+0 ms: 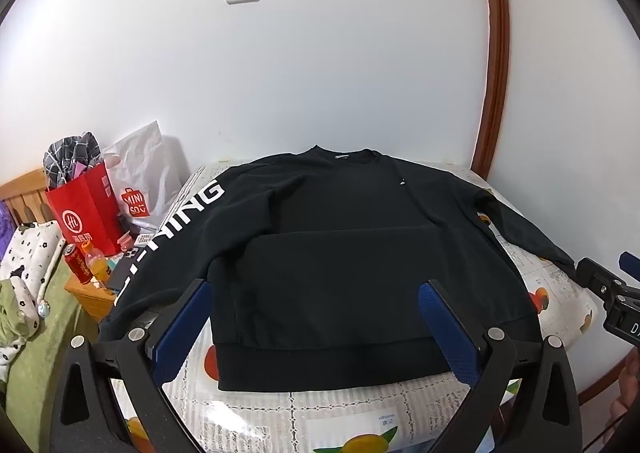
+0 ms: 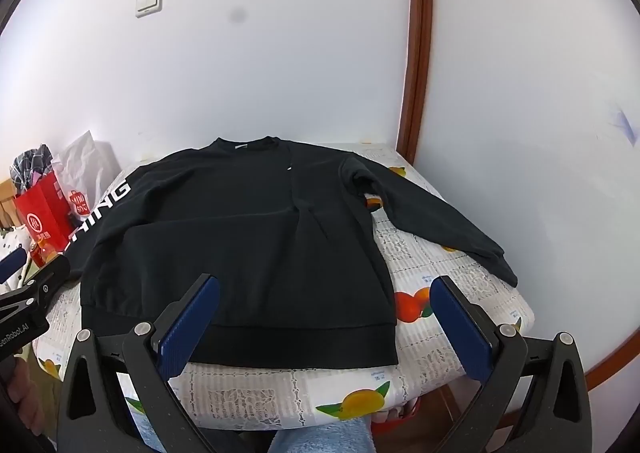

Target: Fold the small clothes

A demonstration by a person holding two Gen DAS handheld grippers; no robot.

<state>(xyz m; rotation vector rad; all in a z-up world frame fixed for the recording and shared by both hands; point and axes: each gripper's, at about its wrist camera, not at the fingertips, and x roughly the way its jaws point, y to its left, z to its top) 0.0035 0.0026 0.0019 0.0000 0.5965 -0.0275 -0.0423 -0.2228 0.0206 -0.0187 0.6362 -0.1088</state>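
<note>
We hold the left gripper [image 1: 316, 329] and right gripper [image 2: 326, 327], jaws apart and empty, above a black sweatshirt [image 1: 340, 253] lying flat on the table [image 2: 440, 269]; folding seems unstarted, so next we likely grasp a sleeve [image 2: 436, 213].

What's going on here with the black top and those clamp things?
A person is about to fold a black sweatshirt that lies flat, front up and sleeves spread, on a fruit-patterned tablecloth. They hold a pair of tongs in each hand. The left tongs and the right tongs both hang open above the hem edge nearest the person, gripping nothing. No fold has been made yet.
</note>
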